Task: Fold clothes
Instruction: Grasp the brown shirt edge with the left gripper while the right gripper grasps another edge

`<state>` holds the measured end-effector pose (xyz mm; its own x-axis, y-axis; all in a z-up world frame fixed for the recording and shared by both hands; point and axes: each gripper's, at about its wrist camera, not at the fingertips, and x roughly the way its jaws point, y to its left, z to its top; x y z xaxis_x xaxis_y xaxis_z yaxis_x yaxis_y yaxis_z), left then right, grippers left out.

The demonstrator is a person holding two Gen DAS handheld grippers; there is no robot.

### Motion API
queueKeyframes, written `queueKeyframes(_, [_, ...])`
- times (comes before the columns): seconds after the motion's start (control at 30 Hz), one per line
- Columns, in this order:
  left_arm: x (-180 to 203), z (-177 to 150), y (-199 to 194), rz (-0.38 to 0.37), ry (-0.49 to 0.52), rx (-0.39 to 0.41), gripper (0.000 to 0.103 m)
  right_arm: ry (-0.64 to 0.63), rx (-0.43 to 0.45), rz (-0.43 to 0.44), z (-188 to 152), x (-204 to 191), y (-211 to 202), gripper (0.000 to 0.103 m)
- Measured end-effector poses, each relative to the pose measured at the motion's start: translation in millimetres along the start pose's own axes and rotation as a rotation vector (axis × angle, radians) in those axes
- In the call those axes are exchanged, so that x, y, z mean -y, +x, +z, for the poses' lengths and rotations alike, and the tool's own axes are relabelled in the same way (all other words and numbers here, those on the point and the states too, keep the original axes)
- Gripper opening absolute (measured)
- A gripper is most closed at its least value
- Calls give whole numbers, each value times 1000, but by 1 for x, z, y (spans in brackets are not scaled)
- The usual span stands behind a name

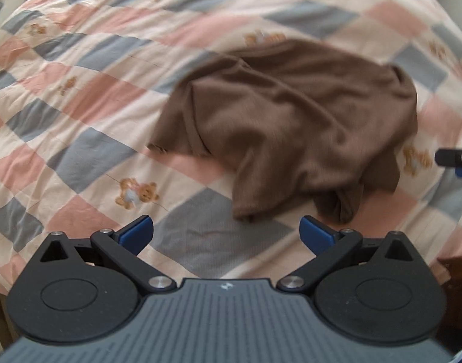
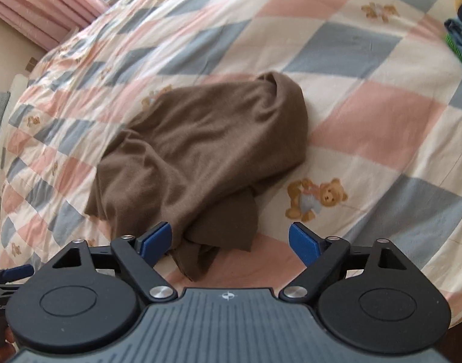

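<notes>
Ahead of both claws, a crumpled brown garment (image 1: 291, 127) lies blurred on the checked quilt (image 1: 79, 115), its shape hard to read, while the left gripper (image 1: 226, 231) and right gripper (image 2: 230, 239) gape wide, grasping nothing.

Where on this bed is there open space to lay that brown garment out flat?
Bare quilt lies right of the crumpled brown garment, out toward the teddy-bear print. More lies to its left. The far right edge is crowded with stacked items.
</notes>
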<state>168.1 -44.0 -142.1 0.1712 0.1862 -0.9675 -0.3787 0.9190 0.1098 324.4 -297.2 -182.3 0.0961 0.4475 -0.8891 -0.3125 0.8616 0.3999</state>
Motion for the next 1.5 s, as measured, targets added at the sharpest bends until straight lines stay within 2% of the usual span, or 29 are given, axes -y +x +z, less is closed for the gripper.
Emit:
queueKeyframes(0.13, [5,-6,22,-23,13,-18,102,1,-18,6,-4,5,11,86])
queueKeyframes(0.23, [8,-14,36,-5,41,33,99,16,-6,9,-1,11,17,83])
queueKeyframes(0.27, [11,-16,39,4,64,62,96,21,-2,10,0,13,18,82])
queueKeyframes(0.4, [25,-25,55,34,173,100,96,41,15,14,4,21,25,77])
queueKeyframes(0.6, [47,-38,78,77,337,146,94,70,41,21,10,32,36,76])
queueKeyframes(0.8, [68,-52,101,120,501,192,79,99,66,27,15,44,46,75])
queueKeyframes(0.87, [76,-56,109,134,556,207,70,109,75,29,17,48,49,73])
queueKeyframes(0.9, [68,-35,107,132,571,203,66,114,79,30,18,50,51,70])
queueKeyframes(0.93, [64,-24,107,127,580,196,58,119,83,31,19,52,53,69])
queueKeyframes(1.0, [62,-24,110,118,593,184,45,129,92,33,21,56,56,69])
queueKeyframes(1.03, [62,-24,113,115,597,180,32,151,96,32,30,49,64,69])
queueKeyframes(1.07, [61,-23,113,117,596,184,19,191,93,33,39,47,73,69])
queueKeyframes(1.1, [58,-21,112,120,592,193,11,237,82,42,42,55,79,66])
queueKeyframes(1.17, [54,-17,111,126,583,210,7,301,76,98,49,63,86,34])
queueKeyframes(1.2, [47,-13,107,120,559,222,7,296,78,118,55,61,86,10])
queueKeyframes(1.27, [26,3,97,102,473,246,7,268,87,157,68,52,86,10])
queueKeyframes(1.43, [-44,61,76,64,176,285,7,95,138,246,123,-4,81,10])
queueKeyframes(1.5, [-68,83,78,53,94,280,7,25,159,281,145,-27,79,9])
